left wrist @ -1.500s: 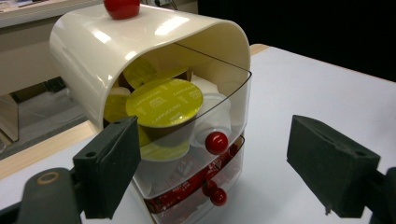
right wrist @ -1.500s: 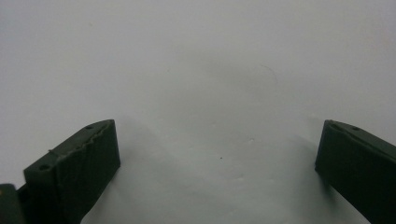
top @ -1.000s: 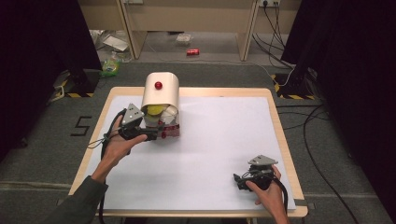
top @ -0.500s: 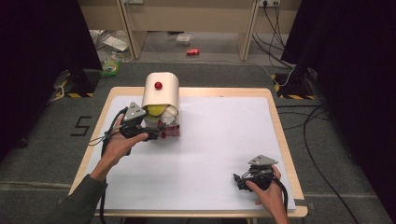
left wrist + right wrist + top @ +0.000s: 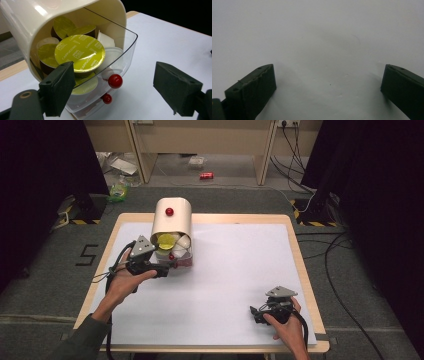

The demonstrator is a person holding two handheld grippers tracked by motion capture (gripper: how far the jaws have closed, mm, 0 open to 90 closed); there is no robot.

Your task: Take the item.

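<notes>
A cream capsule dispenser point(image 5: 172, 217) with a red knob on top stands at the table's far left. Its clear drawer point(image 5: 130, 42) is pulled out and holds several yellow-lidded cappuccino capsules point(image 5: 80, 52) and white ones. Two red knobs point(image 5: 115, 81) sit on the drawer fronts, one above the other. My left gripper point(image 5: 167, 267) is right in front of the drawer. In the left gripper view this gripper point(image 5: 113, 72) is open, the upper knob lying between the jaws untouched. My right gripper point(image 5: 255, 314) rests near the front right corner; in its own view it point(image 5: 328, 72) is open over bare white sheet.
A white sheet point(image 5: 240, 260) covers the wooden table. On the floor beyond lie a red can point(image 5: 206, 175) and some clutter, and cables run at the right. Dark curtains stand on both sides.
</notes>
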